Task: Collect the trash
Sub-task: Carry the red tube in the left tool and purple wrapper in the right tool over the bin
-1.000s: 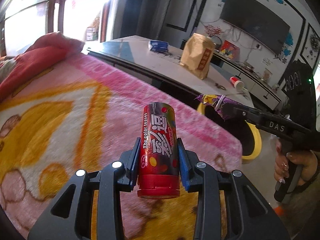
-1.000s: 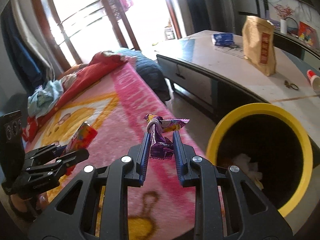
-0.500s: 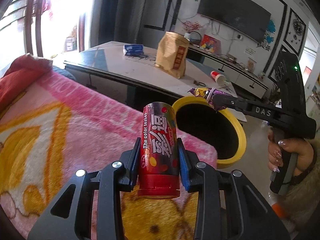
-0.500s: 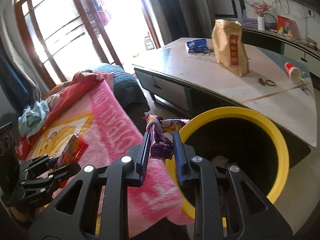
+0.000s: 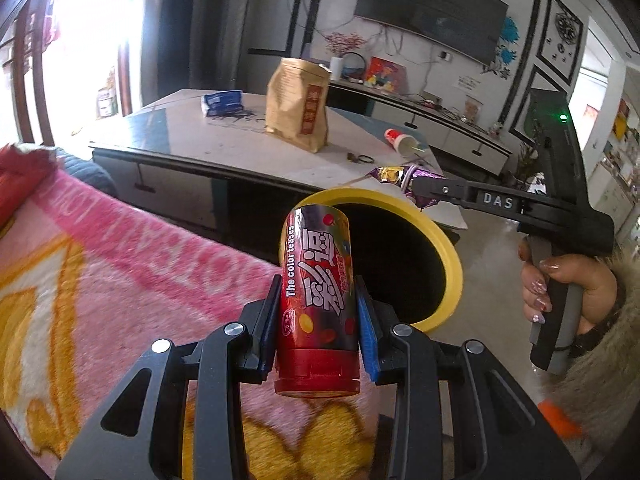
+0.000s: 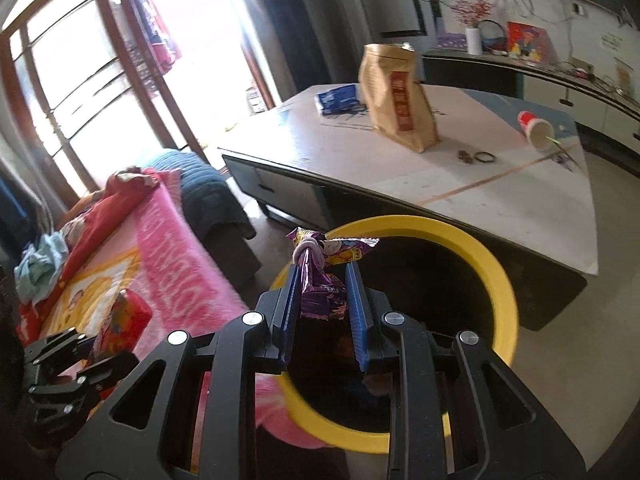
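My left gripper [image 5: 317,300] is shut on a red candy tube [image 5: 318,296] held upright over the edge of the pink blanket [image 5: 100,280], just short of the yellow-rimmed bin [image 5: 448,256]. My right gripper [image 6: 322,276] holds a purple snack wrapper [image 6: 320,284] tied with a band, over the bin's [image 6: 496,272] dark opening; its jaws look slightly wider apart than before. The right gripper also shows in the left wrist view [image 5: 420,188], over the bin's far rim. The left gripper with the tube [image 6: 120,324] shows at the lower left of the right wrist view.
A low white table [image 6: 460,168] stands behind the bin with a brown paper bag [image 6: 400,100], a blue packet [image 6: 336,98], a tipped paper cup [image 6: 536,128] and small rings. Red and blue bedding [image 6: 120,188] lies on the sofa. A TV hangs on the far wall [image 5: 432,16].
Both grippers have swung right from over the blanket toward the bin. The right gripper now hangs over the bin's opening and its jaws have spread a little around the wrapper.
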`<state>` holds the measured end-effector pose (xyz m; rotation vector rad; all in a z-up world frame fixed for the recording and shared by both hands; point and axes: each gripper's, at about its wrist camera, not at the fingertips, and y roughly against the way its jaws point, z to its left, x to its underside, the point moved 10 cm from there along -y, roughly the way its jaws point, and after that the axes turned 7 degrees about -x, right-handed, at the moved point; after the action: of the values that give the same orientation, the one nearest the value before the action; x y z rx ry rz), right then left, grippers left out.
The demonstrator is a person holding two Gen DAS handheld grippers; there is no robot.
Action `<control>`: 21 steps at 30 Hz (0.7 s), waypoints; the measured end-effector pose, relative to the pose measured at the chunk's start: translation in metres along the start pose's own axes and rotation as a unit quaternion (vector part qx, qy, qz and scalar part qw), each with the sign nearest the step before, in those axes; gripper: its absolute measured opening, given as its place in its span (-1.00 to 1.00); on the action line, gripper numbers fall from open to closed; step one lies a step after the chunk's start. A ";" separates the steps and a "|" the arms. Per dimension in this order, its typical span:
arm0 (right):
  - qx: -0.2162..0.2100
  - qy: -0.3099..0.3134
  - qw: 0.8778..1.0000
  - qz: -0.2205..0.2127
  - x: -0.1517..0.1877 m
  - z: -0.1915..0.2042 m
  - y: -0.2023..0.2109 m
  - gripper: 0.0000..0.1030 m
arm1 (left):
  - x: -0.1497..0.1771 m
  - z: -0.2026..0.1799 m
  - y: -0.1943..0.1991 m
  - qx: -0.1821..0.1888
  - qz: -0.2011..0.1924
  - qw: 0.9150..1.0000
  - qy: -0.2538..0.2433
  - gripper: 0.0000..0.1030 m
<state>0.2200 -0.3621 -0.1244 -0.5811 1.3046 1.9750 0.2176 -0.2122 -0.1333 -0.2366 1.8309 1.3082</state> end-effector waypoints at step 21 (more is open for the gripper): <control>0.047 -0.059 0.997 0.001 0.012 -0.076 0.015 -0.66 | -0.003 -0.062 -0.040 0.044 0.019 0.998 -0.043 -0.38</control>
<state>0.2003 -0.4322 -0.1529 -0.4121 1.3170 1.9093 0.2102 -0.2829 -0.1528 -0.0974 1.8237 1.2410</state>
